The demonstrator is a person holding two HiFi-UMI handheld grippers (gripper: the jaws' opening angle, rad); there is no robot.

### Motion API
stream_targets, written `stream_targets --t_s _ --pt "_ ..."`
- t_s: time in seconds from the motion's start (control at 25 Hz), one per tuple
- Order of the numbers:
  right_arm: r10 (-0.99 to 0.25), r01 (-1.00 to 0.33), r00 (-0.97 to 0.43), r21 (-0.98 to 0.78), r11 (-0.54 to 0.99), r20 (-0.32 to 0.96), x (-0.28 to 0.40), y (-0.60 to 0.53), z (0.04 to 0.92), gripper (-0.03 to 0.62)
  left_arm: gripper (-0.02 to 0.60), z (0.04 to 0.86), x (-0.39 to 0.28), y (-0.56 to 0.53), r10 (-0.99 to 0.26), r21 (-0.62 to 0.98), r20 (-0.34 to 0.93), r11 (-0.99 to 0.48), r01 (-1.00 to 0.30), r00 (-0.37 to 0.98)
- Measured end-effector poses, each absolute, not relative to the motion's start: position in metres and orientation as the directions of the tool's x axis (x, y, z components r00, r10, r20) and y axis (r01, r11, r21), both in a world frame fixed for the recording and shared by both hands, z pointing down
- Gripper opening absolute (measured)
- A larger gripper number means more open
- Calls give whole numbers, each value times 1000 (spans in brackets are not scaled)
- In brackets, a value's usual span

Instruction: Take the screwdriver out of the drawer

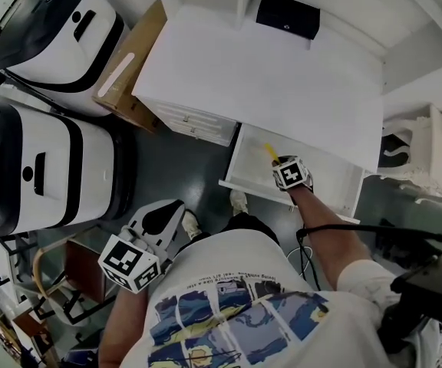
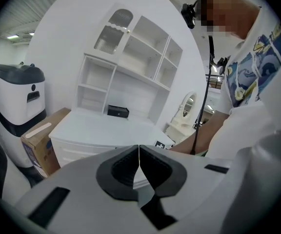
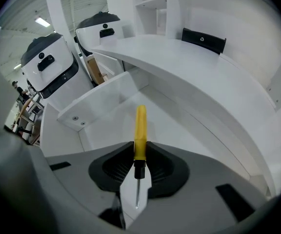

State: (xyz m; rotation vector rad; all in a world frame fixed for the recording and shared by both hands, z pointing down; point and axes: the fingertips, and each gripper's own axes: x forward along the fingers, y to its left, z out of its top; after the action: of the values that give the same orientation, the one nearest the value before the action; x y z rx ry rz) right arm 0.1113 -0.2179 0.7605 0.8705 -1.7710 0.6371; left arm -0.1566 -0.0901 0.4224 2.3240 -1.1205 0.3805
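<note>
Yellow-handled, steel-shafted screwdriver [image 3: 140, 130]: my right claw [image 3: 139, 152] pinches its handle. Its long axis runs twelve to six, the handle end pointing down into the open white drawer [image 3: 77, 118]. My left claw [image 2: 139, 160], pressed together and empty, hangs well apart at eight o'clock.

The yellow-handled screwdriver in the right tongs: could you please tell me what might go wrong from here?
1. The right tongs pinch the yellow-handled screwdriver only at the handle's lower end, by the black collar. Most of the handle sticks out beyond them, so it might pivot or slip and drop back into the open white drawer.
2. The handle's free end points toward the overhanging white desktop; it could knock that edge on the way up.
</note>
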Motion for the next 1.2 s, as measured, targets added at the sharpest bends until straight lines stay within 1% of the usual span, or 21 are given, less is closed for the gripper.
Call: stream_targets --t_s 0.56,0.84,1.2 --pt "-324 -831 -227 -9 556 918 101 -189 708 97 14 416 -183 -57 -626 352 398 -571 -742 670" --pt "-359 -855 -233 -15 518 904 91 -162 676 97 14 417 -193 -46 -593 359 374 -617 -701 713" --pt "-403 -854 -301 -56 517 865 55 -126 633 97 15 415 -202 -34 -548 354 350 -674 -649 760"
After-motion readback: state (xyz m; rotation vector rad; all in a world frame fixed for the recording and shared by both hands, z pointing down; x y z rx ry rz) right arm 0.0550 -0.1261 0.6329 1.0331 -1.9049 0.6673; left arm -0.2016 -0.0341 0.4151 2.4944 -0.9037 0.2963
